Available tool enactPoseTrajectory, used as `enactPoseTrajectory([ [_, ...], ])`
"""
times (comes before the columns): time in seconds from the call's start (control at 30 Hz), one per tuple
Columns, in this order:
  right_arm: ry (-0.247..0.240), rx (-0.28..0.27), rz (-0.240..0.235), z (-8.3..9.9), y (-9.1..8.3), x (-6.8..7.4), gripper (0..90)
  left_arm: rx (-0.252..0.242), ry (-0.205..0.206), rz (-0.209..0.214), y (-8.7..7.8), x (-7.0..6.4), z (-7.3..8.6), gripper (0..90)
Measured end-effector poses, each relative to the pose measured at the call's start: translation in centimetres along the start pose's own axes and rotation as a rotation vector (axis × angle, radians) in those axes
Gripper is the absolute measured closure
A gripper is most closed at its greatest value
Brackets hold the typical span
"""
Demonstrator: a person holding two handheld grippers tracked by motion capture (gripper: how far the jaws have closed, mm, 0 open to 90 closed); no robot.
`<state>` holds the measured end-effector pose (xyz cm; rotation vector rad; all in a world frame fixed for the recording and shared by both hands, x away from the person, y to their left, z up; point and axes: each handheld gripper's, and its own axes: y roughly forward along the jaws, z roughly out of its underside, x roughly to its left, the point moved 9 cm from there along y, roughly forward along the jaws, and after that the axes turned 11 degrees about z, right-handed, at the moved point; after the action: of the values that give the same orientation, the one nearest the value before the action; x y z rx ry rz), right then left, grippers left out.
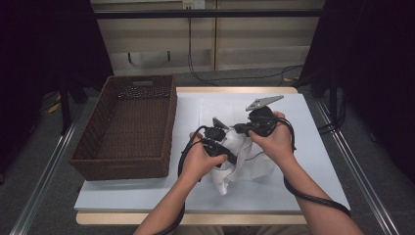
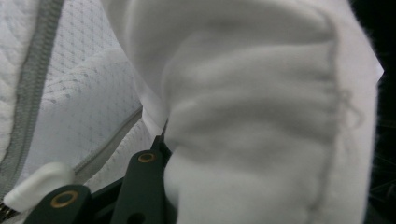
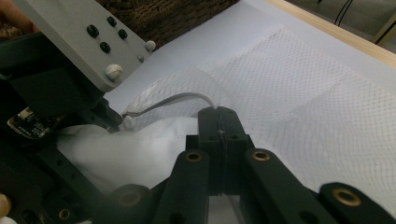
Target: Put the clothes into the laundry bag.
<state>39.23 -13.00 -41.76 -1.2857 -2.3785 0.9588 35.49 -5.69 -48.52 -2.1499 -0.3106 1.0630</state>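
Note:
A white fleece garment (image 1: 240, 159) lies bunched on the white table between both hands, on a white mesh bag (image 3: 299, 88). In the left gripper view the garment (image 2: 252, 116) hangs over one jaw, and my left gripper (image 2: 161, 140) is shut on its fold beside the bag's grey zipper (image 2: 35, 79). My right gripper (image 3: 218, 122) is shut on the mesh bag's grey edge trim (image 3: 182, 99), jaws pressed together. In the high view the left gripper (image 1: 226, 147) and right gripper (image 1: 239, 129) sit close together over the garment.
A dark brown wicker basket (image 1: 105, 147) stands at the table's left side. The table (image 1: 303, 122) has bare white surface to the right and along the front. Cables trail from both grippers over the forearms.

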Motion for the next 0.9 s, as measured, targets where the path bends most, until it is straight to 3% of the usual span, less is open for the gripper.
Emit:
enactPoseTrajectory([
  [0.2,-0.001,-0.004,-0.002,0.11,0.01,0.09,90.0,-0.011,0.000,-0.002,0.16,0.16,-0.21,60.7],
  [0.23,-0.001,-0.003,-0.003,0.14,0.01,0.08,90.0,-0.046,-0.033,0.002,0.38,-0.07,-0.46,60.7],
  [0.3,0.001,0.000,-0.002,0.20,0.05,0.11,90.0,-0.008,-0.002,0.000,0.06,0.18,-0.29,60.7],
  [0.4,0.001,-0.001,-0.002,0.19,0.05,0.13,90.0,-0.017,0.004,0.006,0.01,0.21,-0.46,60.8],
  [0.43,0.001,-0.002,-0.004,0.18,0.04,0.13,90.0,-0.049,-0.019,0.006,0.18,0.03,-0.73,60.8],
  [0.5,-0.001,-0.004,-0.005,0.15,0.03,0.09,90.0,-0.011,0.013,-0.001,-0.01,0.29,-0.51,60.8],
  [0.57,0.003,0.002,-0.003,0.23,0.00,0.05,90.0,-0.041,-0.016,0.006,0.23,0.03,-0.73,60.8],
  [0.67,0.001,-0.001,0.000,0.25,-0.04,-0.05,90.0,-0.030,-0.010,0.013,0.15,-0.03,-0.71,60.8],
  [0.7,0.002,0.000,0.003,0.25,-0.08,-0.07,90.0,-0.049,-0.034,0.012,0.22,-0.19,-0.83,60.8],
  [0.73,0.001,-0.001,0.000,0.23,-0.11,-0.06,90.0,-0.031,-0.014,0.012,0.02,-0.08,-0.72,60.8],
  [0.8,0.003,-0.005,0.000,0.12,-0.21,-0.02,90.0,-0.049,-0.024,0.017,-0.09,-0.24,-0.86,60.8],
  [0.9,0.002,-0.010,-0.003,-0.06,-0.35,0.09,90.0,-0.042,-0.009,0.011,-0.53,-0.22,-0.79,60.8],
])
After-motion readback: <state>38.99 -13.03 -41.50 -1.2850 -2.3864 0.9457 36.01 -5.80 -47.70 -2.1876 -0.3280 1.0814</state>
